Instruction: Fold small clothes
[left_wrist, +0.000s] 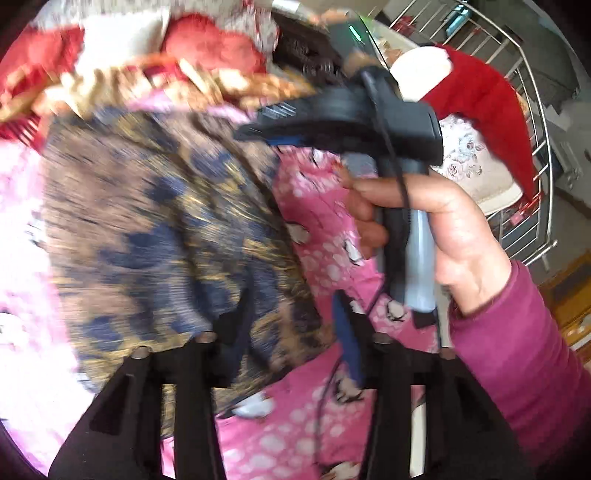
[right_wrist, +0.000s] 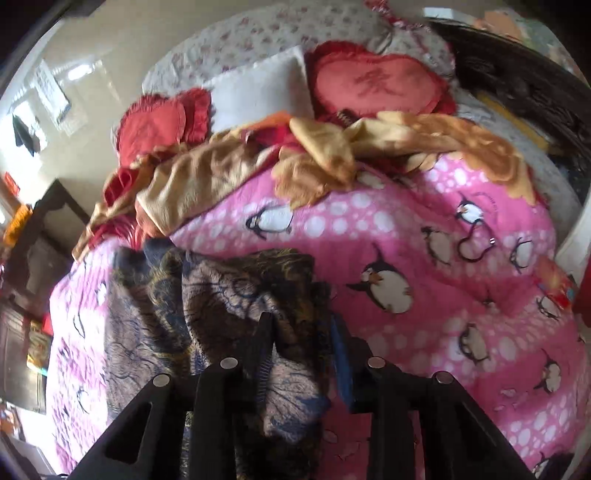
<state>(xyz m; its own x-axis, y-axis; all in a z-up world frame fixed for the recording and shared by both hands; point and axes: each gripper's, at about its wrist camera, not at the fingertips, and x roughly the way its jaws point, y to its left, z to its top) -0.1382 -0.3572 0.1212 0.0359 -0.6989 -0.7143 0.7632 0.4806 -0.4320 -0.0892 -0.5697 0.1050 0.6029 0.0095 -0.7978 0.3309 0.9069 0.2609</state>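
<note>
The right hand-held gripper (right_wrist: 303, 332) stands with its fingers spread apart over the near edge of a brown and dark blue patterned garment (right_wrist: 207, 317), one finger resting on the cloth and the other at its right border, gripping nothing. The left hand-held gripper (left_wrist: 291, 317) also has its fingers parted above the same garment (left_wrist: 155, 221), though blur hides whether they touch it. The garment lies spread on a pink penguin-print quilt (right_wrist: 424, 258) covering the bed, with a crumpled tan blanket (right_wrist: 229, 162) and red cushions (right_wrist: 376, 81) beyond it, and the person's right hand (left_wrist: 436, 236) holds the other tool's handle.
</note>
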